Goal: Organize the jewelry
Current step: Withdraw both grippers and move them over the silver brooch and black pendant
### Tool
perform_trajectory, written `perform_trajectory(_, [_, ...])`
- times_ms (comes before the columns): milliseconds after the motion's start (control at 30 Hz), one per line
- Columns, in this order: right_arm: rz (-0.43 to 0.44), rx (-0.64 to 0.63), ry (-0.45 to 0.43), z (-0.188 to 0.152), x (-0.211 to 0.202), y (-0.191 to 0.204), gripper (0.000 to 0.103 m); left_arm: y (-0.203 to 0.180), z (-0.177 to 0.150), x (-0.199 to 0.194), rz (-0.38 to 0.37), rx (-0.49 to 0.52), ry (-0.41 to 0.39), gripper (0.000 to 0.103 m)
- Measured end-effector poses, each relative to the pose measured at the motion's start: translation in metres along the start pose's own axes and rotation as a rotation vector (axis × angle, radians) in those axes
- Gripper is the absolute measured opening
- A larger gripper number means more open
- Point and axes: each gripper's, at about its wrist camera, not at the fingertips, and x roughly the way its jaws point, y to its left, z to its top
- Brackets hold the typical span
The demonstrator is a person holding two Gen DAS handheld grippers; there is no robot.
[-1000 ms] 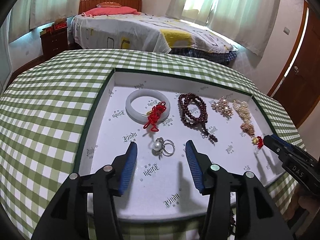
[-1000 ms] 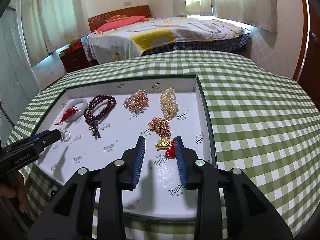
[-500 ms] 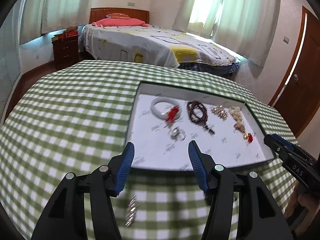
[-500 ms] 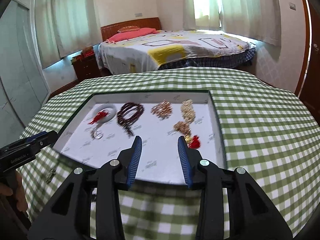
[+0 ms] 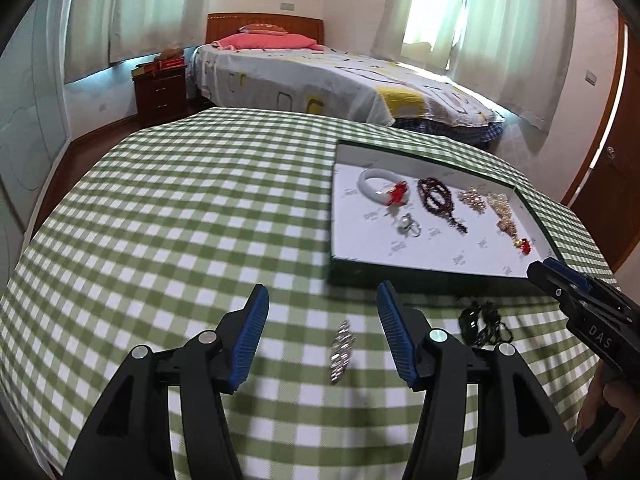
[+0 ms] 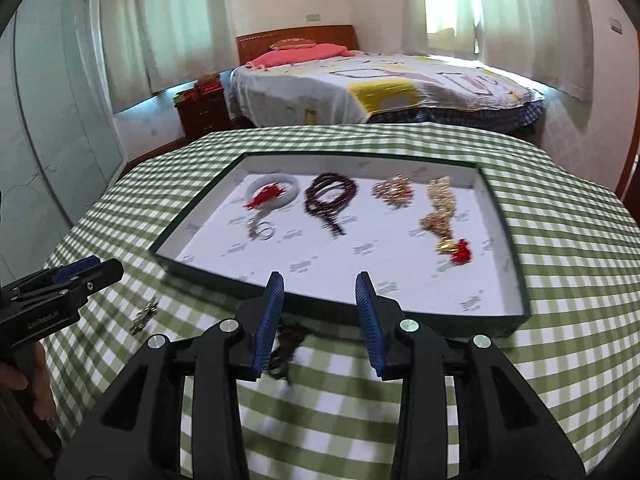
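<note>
2 pieces are lying outside the tray (image 5: 424, 276) on the green checked tablecloth (image 5: 168, 216), so I am judging the pickup step to be in hand, with most of the sorting done. Inside the tray I am seeing a white bangle with a red tassel (image 5: 382, 190), a pearl ring (image 5: 409, 226), a dark bead strand (image 5: 438, 198), a pink-gold cluster (image 5: 472, 196) and a pale bead string ending in a gold charm and red knot (image 5: 506, 216), running left to right across its far half.

I am holding the left gripper (image 5: 320, 330) with its jaws spread wide and nothing between them, hovering over a silver sparkly brooch-like piece (image 5: 341, 350) that is sitting on the cloth just near of the tray's near wall. I am holding the right gripper (image 6: 320, 314) with jaws also apart and empty, above a dark tangled cord or necklace (image 5: 484, 320), which is lying to the right of the silver piece and is partly hidden behind the blue pad in the right wrist view.

For the next move I am expecting to lower the left gripper, straddle the silver piece across its narrow width, and pinch low against the cloth, since it is flat and thin. Both views are blurring slightly, so I am wanting to settle before closing. The bare near half of the tray is looking like the place for it.
</note>
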Motion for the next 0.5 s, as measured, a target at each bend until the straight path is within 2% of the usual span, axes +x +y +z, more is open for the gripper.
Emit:
perform_trajectory(233, [0.042, -0.038, 0.043, -0.009, 0.015, 0.025, 0.037, 0.019, -0.006, -0.003, 0.031, -0.041, 0.007, 0.055])
perform_trajectory(500, [0.059, -0.052, 0.087, -0.018, 0.028, 0.035, 0.036, 0.026, -0.008, -0.003, 0.043, -0.047, 0.013, 0.055])
